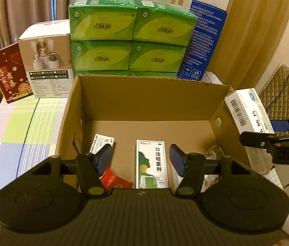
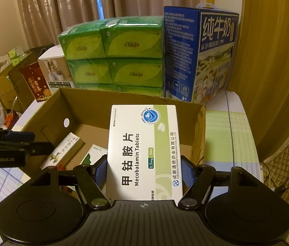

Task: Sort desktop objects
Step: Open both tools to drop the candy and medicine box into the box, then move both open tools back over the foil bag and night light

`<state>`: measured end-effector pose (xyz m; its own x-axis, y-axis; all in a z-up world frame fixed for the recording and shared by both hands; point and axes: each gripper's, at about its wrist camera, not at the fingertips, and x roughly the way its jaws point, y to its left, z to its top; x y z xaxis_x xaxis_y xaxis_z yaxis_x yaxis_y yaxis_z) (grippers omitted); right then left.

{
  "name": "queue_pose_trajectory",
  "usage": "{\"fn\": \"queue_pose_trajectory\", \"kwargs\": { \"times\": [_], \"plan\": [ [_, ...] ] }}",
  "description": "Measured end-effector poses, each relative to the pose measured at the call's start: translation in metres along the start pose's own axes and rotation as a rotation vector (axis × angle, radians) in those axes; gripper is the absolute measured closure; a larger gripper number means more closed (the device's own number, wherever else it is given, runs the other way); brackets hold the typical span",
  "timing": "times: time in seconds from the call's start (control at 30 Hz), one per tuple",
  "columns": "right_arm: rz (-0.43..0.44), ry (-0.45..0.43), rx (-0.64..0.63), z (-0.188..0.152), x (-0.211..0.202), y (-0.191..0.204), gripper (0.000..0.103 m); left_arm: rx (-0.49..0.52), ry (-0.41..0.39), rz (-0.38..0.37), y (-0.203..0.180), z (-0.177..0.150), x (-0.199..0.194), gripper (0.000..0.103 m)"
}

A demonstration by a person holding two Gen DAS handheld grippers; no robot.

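A: Tablets first. Where is the Mecobalamin tablet box (image 2: 144,153)?
B: Pinched in the right gripper (image 2: 144,171), blue pads pressed on its two long sides, white face up, held above the near right part of the open cardboard box (image 2: 95,106). In the left wrist view the same tablet box (image 1: 247,110) shows at the far right, over the carton's right wall.

A: And the left gripper (image 1: 140,161)?
B: Spread, with nothing between its blue pads. It hangs over the near edge of the carton.

A: What lies in the carton?
B: On its floor, a green and white oral spray box (image 1: 151,164) lies flat near the middle. A smaller white box (image 1: 101,143) sits to its left, partly behind the left finger, and a red packet (image 1: 113,179) shows at the near edge below that finger. I cannot tell what the clear crinkled thing by the near right corner is.

A: Around the carton?
B: It stands on a checked tablecloth (image 1: 21,127). Behind it, stacked green tissue packs (image 1: 132,34). To their right, a blue milk carton (image 2: 199,55). To their left, a white product box (image 1: 48,65) and a red card box (image 1: 9,73). Curtains (image 2: 62,6) hang beyond.
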<state>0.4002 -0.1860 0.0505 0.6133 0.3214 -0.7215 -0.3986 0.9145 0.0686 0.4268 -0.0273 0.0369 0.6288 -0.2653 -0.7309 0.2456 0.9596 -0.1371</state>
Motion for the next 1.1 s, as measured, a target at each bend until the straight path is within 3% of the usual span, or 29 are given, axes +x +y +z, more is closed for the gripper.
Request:
{"fn": "queue_pose_trajectory", "kwargs": {
  "times": [0.2,0.3,0.63,0.87,1.1],
  "plan": [
    [0.021,-0.029,0.019,0.002,0.003,0.001,0.034,0.004,-0.019,-0.005,0.002,-0.004,-0.008,0.045],
    [0.029,-0.051,0.037,0.003,-0.001,0.001,0.021,0.008,-0.034,-0.009,0.002,-0.004,-0.014,0.044],
    [0.03,-0.08,0.05,-0.011,-0.036,0.004,0.018,0.015,-0.063,-0.02,-0.002,-0.018,-0.044,0.036],
    [0.043,-0.099,0.034,-0.038,-0.078,0.016,0.014,0.002,-0.074,-0.013,-0.004,-0.037,-0.078,0.028],
    [0.057,-0.088,0.039,-0.087,-0.12,0.031,0.007,-0.03,-0.086,-0.015,-0.006,-0.07,-0.122,0.022]
  ]
}}
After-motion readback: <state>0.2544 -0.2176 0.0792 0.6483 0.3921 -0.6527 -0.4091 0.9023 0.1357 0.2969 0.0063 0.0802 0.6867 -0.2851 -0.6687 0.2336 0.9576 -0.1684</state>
